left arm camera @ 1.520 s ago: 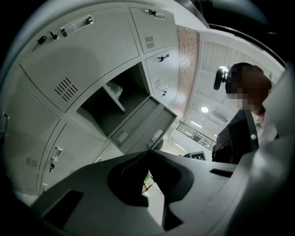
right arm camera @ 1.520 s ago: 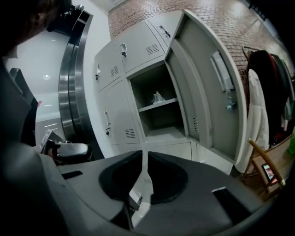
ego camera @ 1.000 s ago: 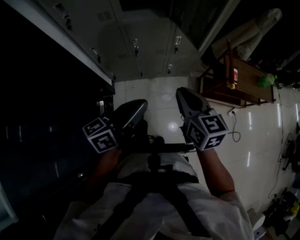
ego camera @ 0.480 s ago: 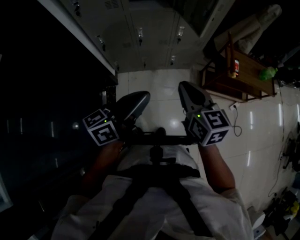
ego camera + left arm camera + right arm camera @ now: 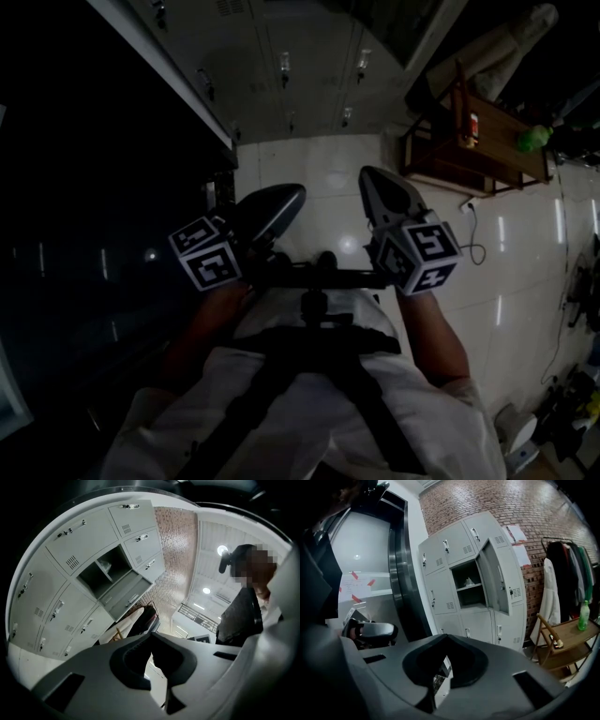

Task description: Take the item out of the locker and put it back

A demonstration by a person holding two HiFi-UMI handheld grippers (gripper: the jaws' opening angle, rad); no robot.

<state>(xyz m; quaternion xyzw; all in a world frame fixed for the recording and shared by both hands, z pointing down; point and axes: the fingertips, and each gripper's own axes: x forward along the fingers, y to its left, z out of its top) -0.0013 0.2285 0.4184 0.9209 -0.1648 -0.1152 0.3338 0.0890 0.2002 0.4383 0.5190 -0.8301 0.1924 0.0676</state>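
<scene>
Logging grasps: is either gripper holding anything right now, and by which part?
Nothing is held. The grey left gripper and the grey right gripper, its jaws just closed, are both shut with nothing between them.

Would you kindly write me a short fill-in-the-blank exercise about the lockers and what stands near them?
One locker door stands ___.
The bottle on the wooden stand is ___ in colour.
The wall behind the lockers is built of ___.
Missing words: open; green; brick.
</scene>
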